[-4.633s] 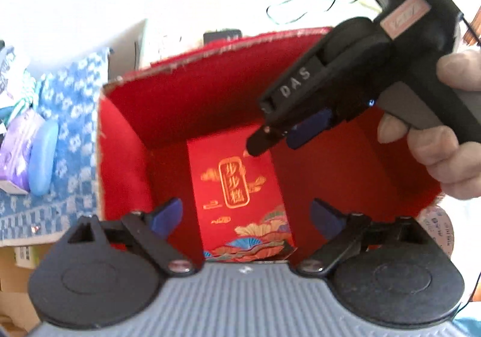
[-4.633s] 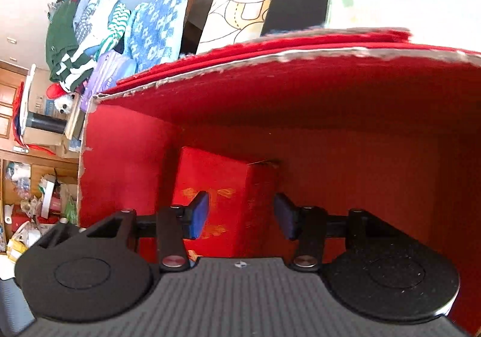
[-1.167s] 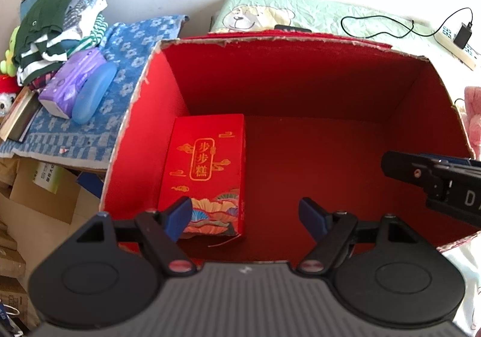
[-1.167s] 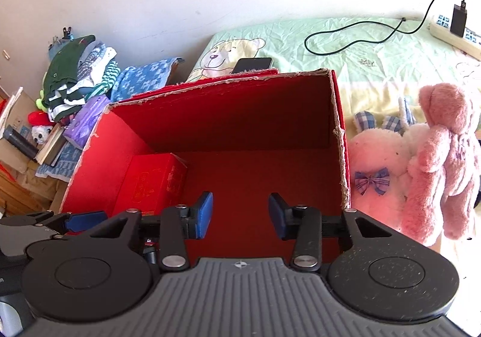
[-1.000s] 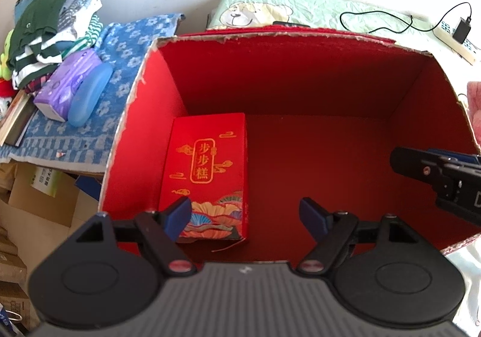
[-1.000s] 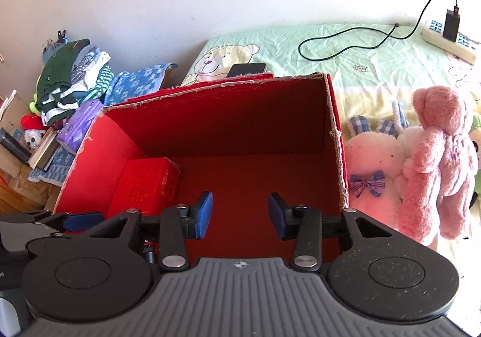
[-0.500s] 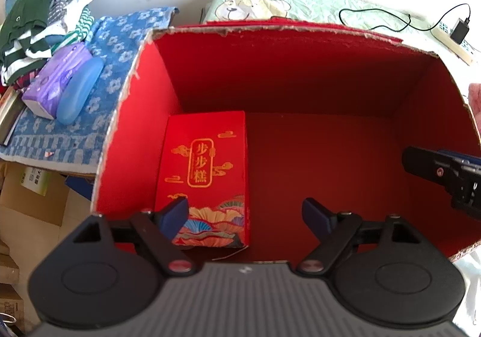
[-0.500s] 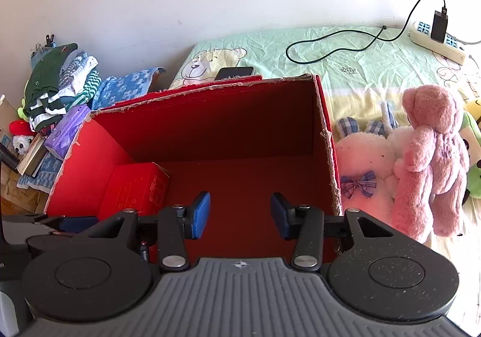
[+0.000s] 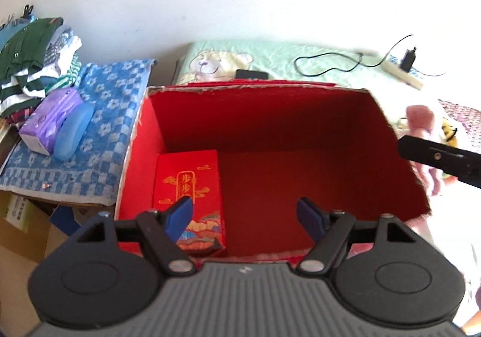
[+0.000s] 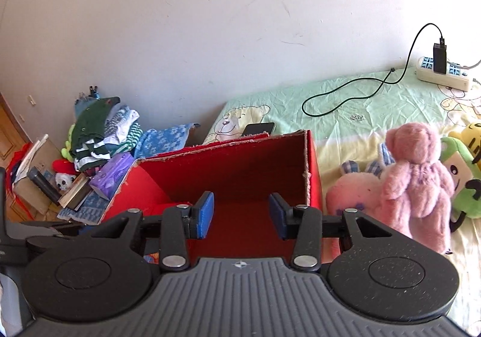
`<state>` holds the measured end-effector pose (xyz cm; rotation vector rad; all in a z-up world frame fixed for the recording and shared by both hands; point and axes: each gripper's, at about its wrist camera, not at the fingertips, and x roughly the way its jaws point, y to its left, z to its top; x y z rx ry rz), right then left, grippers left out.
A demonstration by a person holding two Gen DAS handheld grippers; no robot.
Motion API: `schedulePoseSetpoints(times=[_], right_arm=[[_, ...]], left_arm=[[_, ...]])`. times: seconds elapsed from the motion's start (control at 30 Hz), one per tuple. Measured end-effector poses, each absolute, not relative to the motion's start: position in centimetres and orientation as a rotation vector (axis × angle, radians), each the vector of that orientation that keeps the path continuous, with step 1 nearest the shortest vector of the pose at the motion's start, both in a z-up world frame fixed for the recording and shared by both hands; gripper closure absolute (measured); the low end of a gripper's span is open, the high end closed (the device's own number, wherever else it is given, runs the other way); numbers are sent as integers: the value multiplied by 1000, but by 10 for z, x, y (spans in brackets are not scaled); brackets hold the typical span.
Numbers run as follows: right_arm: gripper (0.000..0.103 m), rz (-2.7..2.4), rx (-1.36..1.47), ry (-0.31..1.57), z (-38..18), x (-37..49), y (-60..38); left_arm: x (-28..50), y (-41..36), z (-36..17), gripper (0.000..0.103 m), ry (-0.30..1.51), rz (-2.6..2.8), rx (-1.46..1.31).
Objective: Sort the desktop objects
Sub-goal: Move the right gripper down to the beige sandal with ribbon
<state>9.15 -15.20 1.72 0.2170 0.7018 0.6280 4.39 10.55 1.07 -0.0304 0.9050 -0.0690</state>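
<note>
Right wrist: fingers (image 10: 204, 215) hide red packet (image 10: 168, 209), probably.

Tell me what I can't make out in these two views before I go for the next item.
- Small red gift box: in the right wrist view, almost wholly hidden behind the right gripper.
- Big red box: near wall hidden by the left gripper in the left wrist view.
- Plush toys: in the left wrist view, blurred, overexposed, partly behind the right gripper's arm.
- Phone: lower part behind the big red box rim.
</note>
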Motion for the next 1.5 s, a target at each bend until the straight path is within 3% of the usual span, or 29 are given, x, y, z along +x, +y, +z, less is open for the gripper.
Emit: schedulePoseSetpoints(times=[0.33, 0.57, 1.13, 1.5], right_arm=[[67, 823, 296, 829, 1, 81, -169], [70, 951, 224, 922, -12, 62, -153], [70, 951, 31, 1157, -47, 53, -95], [72, 823, -117, 1235, -60, 46, -69]], left_arm=[[-3, 101, 1, 28, 960, -48, -35], [-22, 91, -44, 41, 1124, -39, -120], [-19, 91, -97, 40, 1255, -112, -233], [-17, 101, -96, 38, 1241, -220, -140]])
